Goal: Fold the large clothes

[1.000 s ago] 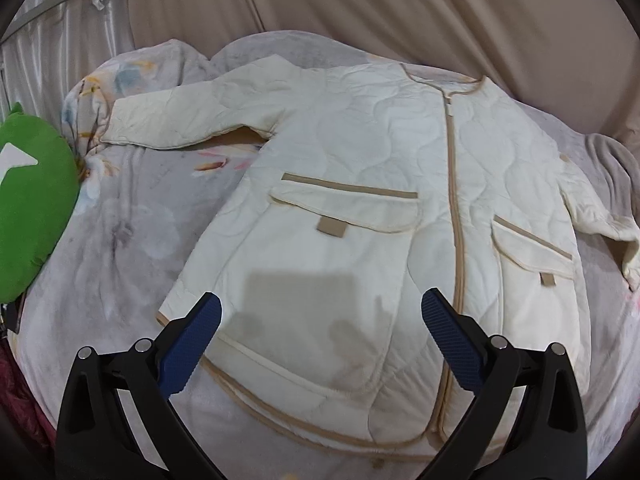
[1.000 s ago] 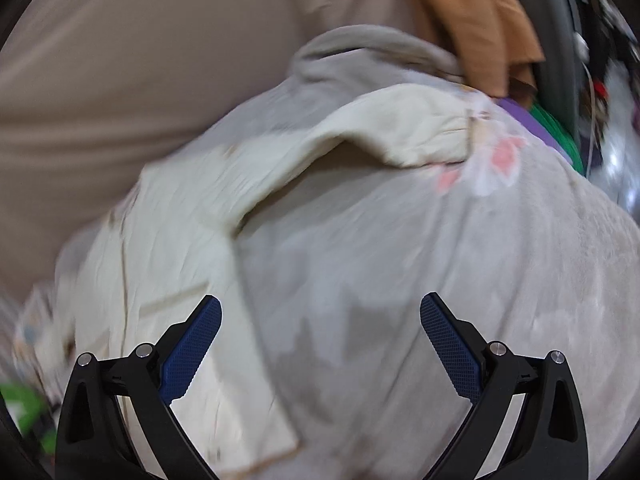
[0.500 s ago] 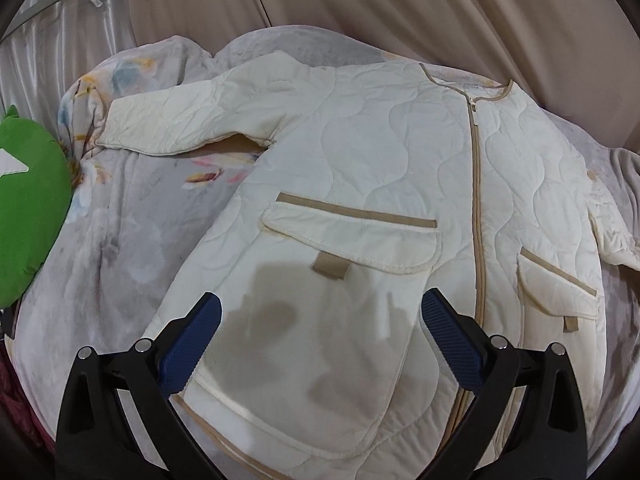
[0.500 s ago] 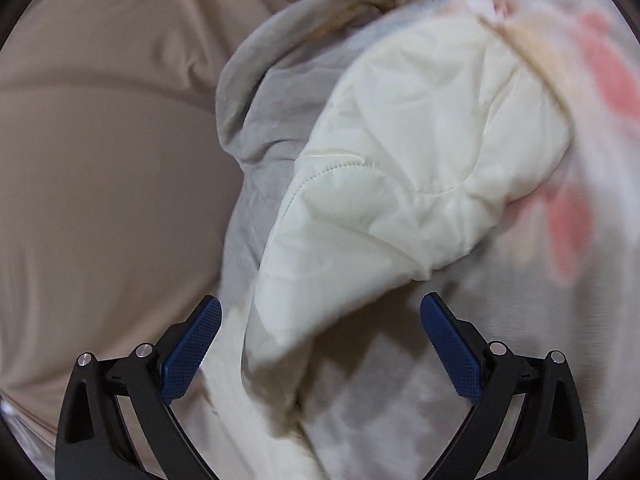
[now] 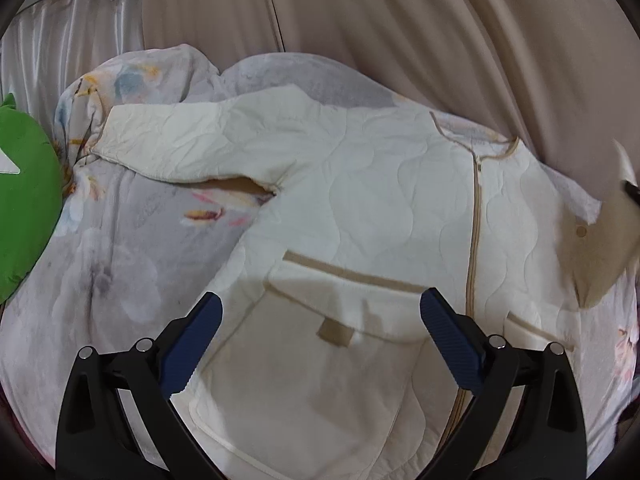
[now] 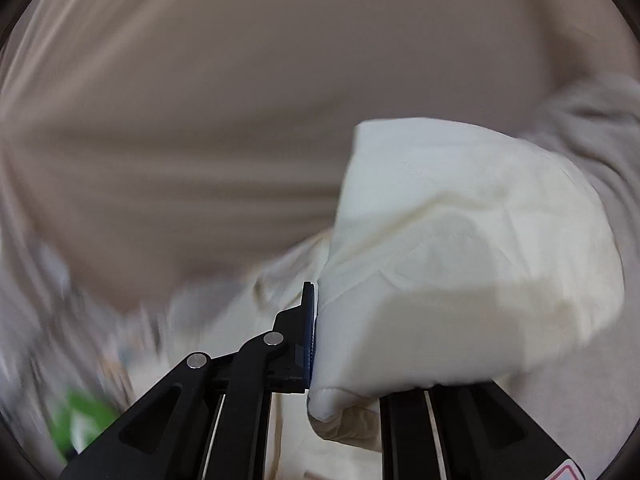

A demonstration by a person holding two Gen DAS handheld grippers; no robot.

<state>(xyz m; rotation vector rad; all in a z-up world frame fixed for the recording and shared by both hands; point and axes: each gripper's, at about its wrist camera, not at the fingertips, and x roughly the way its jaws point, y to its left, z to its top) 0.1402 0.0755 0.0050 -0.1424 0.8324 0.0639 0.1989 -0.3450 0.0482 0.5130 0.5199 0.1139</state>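
A cream quilted jacket (image 5: 380, 208) with tan zip and flap pockets lies front up on a floral bed cover (image 5: 104, 264). Its left sleeve (image 5: 192, 140) stretches out flat toward the left. My left gripper (image 5: 320, 340) is open and empty, hovering over the jacket's lower left pocket. My right gripper (image 6: 320, 340) is shut on the jacket's right sleeve (image 6: 460, 260) and holds it lifted off the bed. That raised sleeve also shows at the right edge of the left wrist view (image 5: 600, 240). The right view is blurred by motion.
A green cushion (image 5: 24, 208) lies at the bed's left edge. Beige curtains (image 5: 400, 20) hang behind the bed. A grey blanket edge (image 6: 592, 120) shows past the lifted sleeve.
My right gripper has closed on the right sleeve and lifted it from the bed. My left gripper has moved further over the jacket, toward its collar, and stays open.
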